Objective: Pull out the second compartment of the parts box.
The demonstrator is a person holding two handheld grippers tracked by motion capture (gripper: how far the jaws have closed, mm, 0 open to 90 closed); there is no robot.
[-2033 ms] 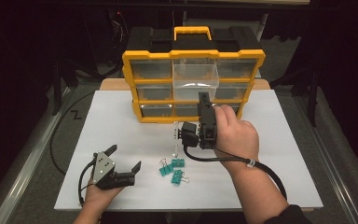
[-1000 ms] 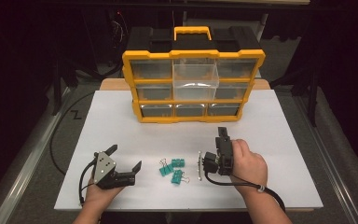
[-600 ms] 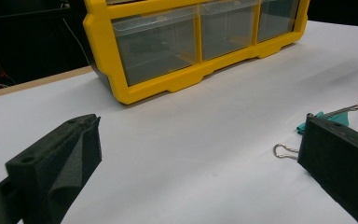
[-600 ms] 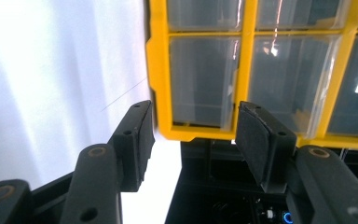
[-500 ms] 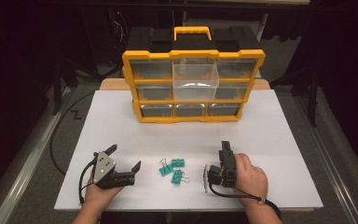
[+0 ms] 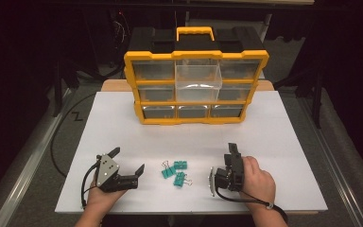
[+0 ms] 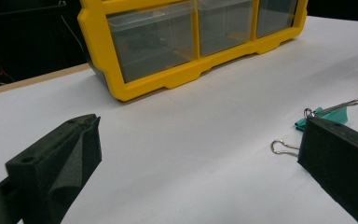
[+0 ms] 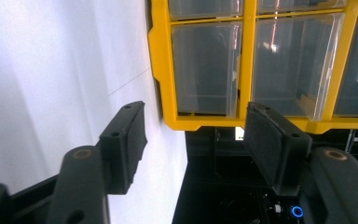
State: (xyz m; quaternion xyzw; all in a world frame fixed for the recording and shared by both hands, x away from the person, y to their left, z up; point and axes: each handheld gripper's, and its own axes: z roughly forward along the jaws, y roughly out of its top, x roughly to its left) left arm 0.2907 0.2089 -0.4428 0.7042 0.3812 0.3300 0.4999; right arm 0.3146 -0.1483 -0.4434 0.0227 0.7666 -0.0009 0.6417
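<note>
Resting at seven o'clock on the white table (image 6: 123,127), left gripper (image 6: 128,161): jaws spread wide, nothing between them, pointed toward the clips.

Item, three green binder clips (image 6: 174,171): loose cluster at six o'clock on the table, between the two grippers; wire handles and a green corner show past the far jaw in the left gripper view (image 7: 328,112).

Item, right gripper (image 6: 230,152): at five o'clock, laid on its side in the person's right hand (image 6: 257,182), jaws aimed at twelve o'clock toward the organizer; jaws have just been opening, now part-way apart, nothing between them.

Item, yellow drawer organizer (image 6: 196,87): upright at twelve o'clock, well apart from the clips; its centre clear drawer (image 6: 197,82) is pulled forward and appears empty.

Step in hand, by judgement: between moves, no clip gripped, drawer ready to receive.

Next move, by judgement: one gripper turns toward the cluster, closes on a single clip's body clear of its neighbours, and lifts it toward the open drawer.
</note>
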